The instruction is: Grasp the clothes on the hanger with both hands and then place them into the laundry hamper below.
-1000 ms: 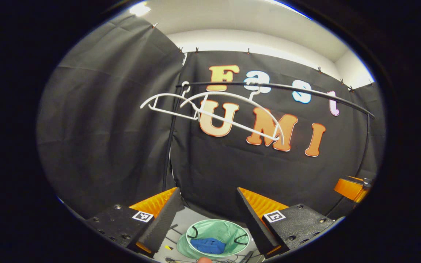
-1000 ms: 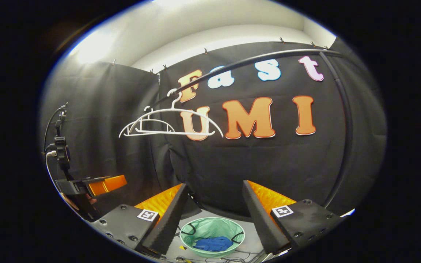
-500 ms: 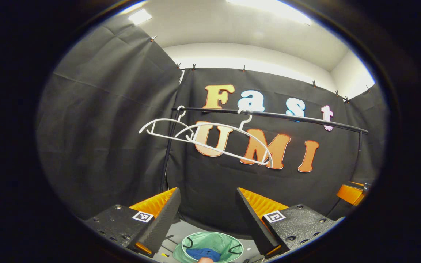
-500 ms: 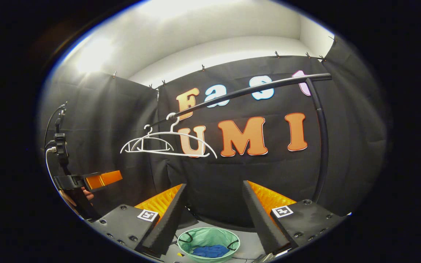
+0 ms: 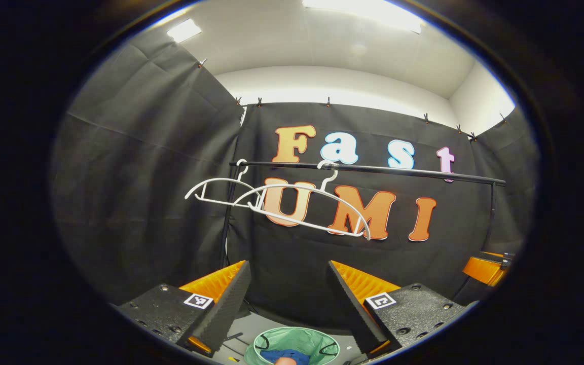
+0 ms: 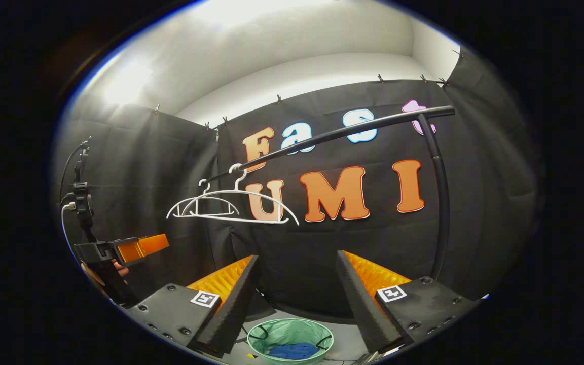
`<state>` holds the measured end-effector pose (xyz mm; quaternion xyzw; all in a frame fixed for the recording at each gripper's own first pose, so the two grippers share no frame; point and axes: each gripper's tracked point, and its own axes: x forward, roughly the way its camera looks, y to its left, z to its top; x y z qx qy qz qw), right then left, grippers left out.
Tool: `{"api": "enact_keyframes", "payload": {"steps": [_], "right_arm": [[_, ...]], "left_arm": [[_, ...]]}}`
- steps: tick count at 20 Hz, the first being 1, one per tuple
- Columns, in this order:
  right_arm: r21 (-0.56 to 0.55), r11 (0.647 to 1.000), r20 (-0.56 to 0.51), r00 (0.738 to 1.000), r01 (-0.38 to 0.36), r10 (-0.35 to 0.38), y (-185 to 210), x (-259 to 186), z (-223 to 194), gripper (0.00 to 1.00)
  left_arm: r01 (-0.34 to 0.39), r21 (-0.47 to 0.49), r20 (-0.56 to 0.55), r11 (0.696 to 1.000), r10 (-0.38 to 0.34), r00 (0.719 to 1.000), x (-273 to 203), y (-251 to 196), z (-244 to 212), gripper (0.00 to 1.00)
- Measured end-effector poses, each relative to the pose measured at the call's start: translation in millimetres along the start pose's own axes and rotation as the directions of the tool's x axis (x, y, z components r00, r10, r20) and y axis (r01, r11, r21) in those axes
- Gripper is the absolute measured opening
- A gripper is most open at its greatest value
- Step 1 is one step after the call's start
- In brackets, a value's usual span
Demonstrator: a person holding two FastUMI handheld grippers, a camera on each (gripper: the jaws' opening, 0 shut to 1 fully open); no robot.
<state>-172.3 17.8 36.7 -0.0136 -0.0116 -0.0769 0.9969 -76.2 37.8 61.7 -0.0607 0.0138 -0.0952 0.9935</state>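
Two bare white hangers [image 5: 271, 205] [image 6: 231, 205] hang on the black rail [image 5: 373, 169] [image 6: 342, 133]. Far below on the floor stands the green hamper [image 5: 317, 339] [image 6: 271, 332], and blue clothes [image 6: 291, 351] [image 5: 278, 356] lie inside it. My left gripper [image 5: 287, 289] is open with nothing between its fingers, high above the hamper. My right gripper [image 6: 296, 281] is open too and holds nothing. In the right gripper view the left gripper [image 6: 135, 247] appears at the far left, held by a hand [image 6: 114, 271].
A black rack post [image 6: 439, 203] stands at the right end of the rail, another post [image 5: 228, 223] at its left end. A camera mount with cables [image 6: 80, 197] stands by the left wall. The right gripper [image 5: 484, 266] appears at the right edge of the left gripper view.
Both views have tilted back and upward: the rail and hangers sit lower in frame, more ceiling shows, and the hamper has slid toward the bottom edge. Both grippers stay open.
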Motion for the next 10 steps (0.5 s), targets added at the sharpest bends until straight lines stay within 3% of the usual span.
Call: {"api": "enact_keyframes", "payload": {"steps": [10], "right_arm": [[0.015,1.000,-0.013,1.000,0.022,-0.022,-3.2,-5.3,-3.8,0.98]], "left_arm": [[0.005,-0.018,-0.007,1.000,-0.006,1.000,2.1,1.8,-5.2,0.91]]}}
